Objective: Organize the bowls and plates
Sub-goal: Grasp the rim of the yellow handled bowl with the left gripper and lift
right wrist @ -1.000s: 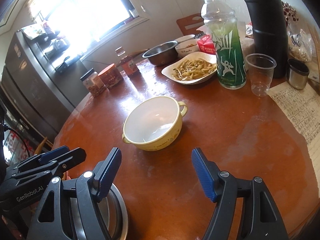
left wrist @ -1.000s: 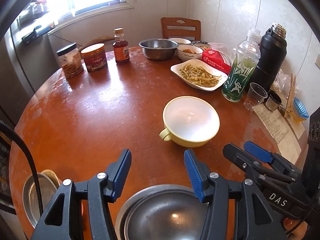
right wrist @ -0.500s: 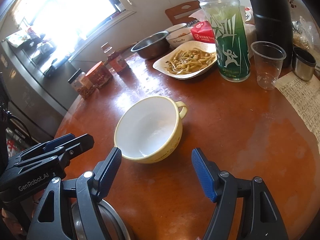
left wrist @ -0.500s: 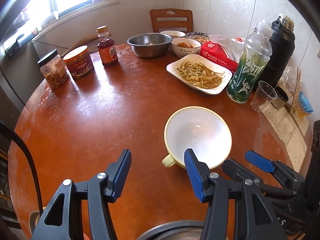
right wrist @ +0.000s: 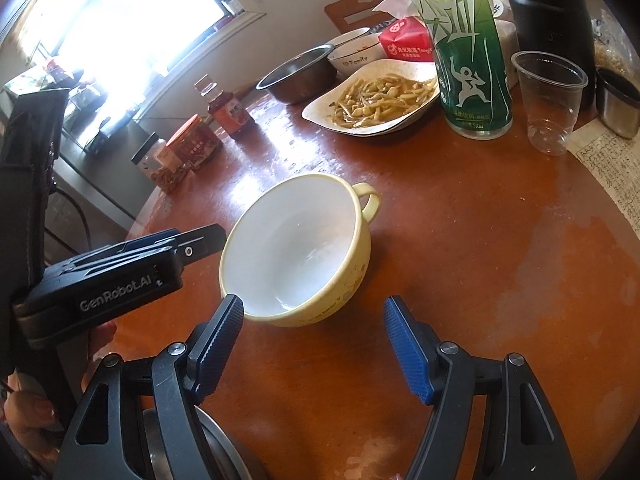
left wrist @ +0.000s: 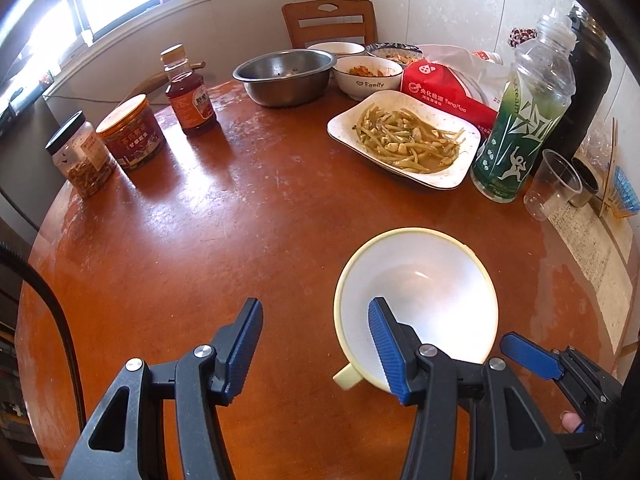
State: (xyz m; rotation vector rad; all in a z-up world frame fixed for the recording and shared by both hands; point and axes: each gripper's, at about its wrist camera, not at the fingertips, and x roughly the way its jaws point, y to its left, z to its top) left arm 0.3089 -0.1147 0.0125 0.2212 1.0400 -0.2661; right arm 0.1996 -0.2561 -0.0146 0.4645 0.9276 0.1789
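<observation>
1. One yellow two-handled bowl (left wrist: 416, 296), white inside and empty, sits on the round reddish tabletop (left wrist: 240, 220); beyond it stand a white plate of green beans (left wrist: 404, 140), a green drink bottle (left wrist: 520, 120), a clear plastic cup (left wrist: 554, 184), a steel basin (left wrist: 286, 74) and a black flask (left wrist: 584, 80).
2. Readable writing: "Family" on a white bowl (left wrist: 368, 74) behind the plate, "TongHua" on the red tissue pack (left wrist: 444, 94), "GenRobot.AI" on the left gripper's body.
3. The left gripper (left wrist: 316, 350) hangs wide open, holding nothing, its right finger over the yellow bowl's near rim.
4. The right gripper (right wrist: 314, 346) is also spread wide and empty, the yellow bowl just ahead between its jaws.
</observation>
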